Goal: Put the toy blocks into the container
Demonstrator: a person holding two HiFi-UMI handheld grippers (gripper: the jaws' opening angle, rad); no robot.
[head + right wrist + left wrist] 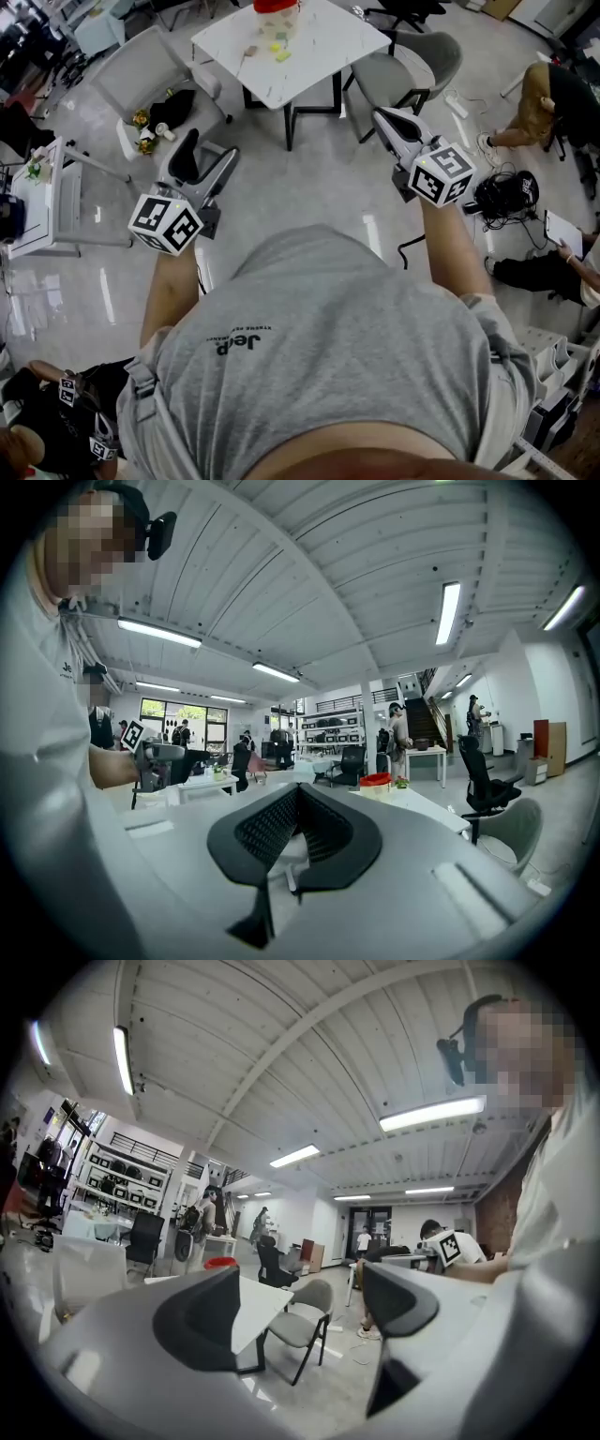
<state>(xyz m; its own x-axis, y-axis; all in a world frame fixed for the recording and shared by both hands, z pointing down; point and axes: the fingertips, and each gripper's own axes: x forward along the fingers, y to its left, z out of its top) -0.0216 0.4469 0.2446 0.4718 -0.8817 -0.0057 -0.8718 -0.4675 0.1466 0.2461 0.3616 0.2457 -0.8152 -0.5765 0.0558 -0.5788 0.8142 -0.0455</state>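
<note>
A white table (319, 47) stands ahead of me across the floor. On it is a clear container with a red lid (277, 11), with small yellow-green toy blocks (280, 53) loose beside it. My left gripper (211, 150) is held in the air well short of the table, jaws open and nothing between them. The left gripper view shows those open jaws (300, 1307) and the table (258, 1302) beyond. My right gripper (382, 114) is also in the air, shut and empty. In the right gripper view its fingertips (298, 799) meet, and the red-lidded container (376, 782) is far off.
Grey chairs (427, 56) (141, 70) stand around the table. A person (553, 103) sits on the floor at the right near a black bag (506, 192). A white cart (42, 202) is at the left, with small items on the floor (150, 127).
</note>
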